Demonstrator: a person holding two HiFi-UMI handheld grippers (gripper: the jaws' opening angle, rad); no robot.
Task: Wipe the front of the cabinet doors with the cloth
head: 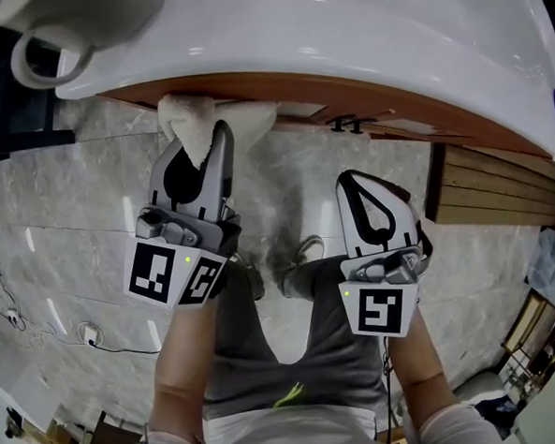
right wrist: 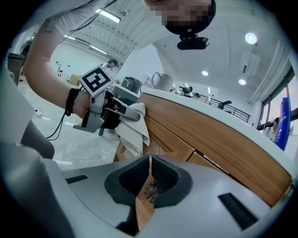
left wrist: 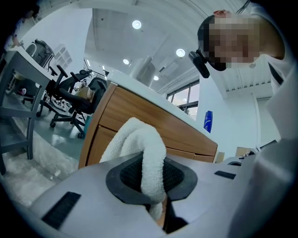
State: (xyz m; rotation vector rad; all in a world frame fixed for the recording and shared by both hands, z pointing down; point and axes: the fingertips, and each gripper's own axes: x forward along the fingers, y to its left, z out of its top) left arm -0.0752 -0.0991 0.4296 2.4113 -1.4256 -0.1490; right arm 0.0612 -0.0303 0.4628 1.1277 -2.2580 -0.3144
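Left gripper view: the left tongs (left wrist: 151, 179) are clamped on a fluffy white terry cloth (left wrist: 142, 139), whose bunched fold seems to meet the brown wooden cabinet doors (left wrist: 121, 104) near their upper left corner. The right tongs (right wrist: 148, 183) are closed on nothing and held nearby. Wiping looks to be in hand. The next move calls for pressing the cloth flat and sweeping it sideways along the panel. The glossy white counter (head: 341, 34) overhangs above, while the grey tiled floor (head: 61, 201) leaves room below and left.
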